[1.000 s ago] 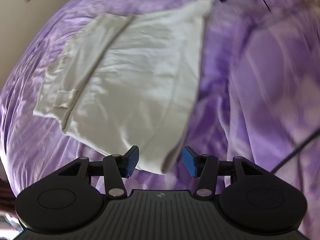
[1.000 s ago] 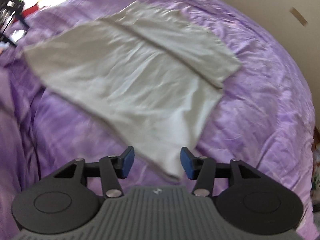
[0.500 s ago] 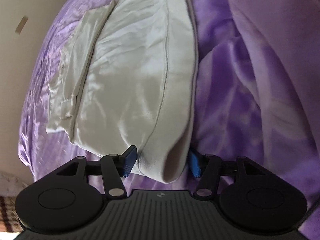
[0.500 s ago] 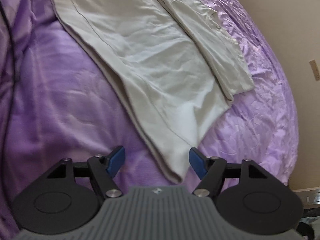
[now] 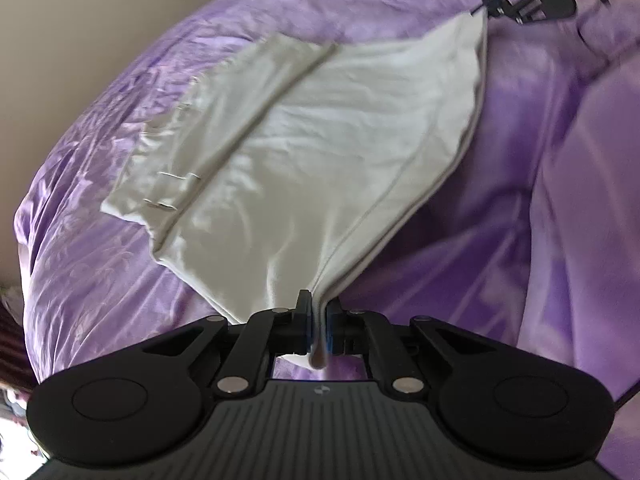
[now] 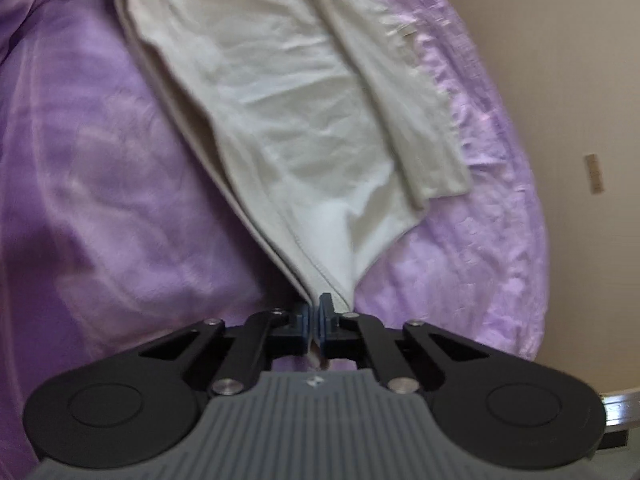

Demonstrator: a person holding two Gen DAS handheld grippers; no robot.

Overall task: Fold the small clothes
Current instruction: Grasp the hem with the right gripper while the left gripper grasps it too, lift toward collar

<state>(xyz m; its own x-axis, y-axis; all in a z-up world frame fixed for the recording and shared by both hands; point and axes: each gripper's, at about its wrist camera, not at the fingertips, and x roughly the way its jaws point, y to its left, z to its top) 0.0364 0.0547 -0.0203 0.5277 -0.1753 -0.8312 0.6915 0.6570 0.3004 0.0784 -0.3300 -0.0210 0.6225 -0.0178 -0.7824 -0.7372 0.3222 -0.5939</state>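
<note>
Both claws clamped on the cream cotton garment [image 5: 320, 140].
Left gripper [image 5: 318, 326] and right gripper [image 6: 315, 326] pinch its near corners; next I'd lift and carry them forward over the purple bedspread [image 5: 540, 200].

Matt cream cloth garment [image 5: 320, 152] – creased – on glossy purple bedspread [image 5: 100, 240] (satiny sheen).

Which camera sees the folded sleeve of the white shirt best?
The left wrist view: the folded sleeve lies flat across the white shirt, its whole length and cuff end showing. The right wrist view shows it too, but its top runs out of frame.
</note>
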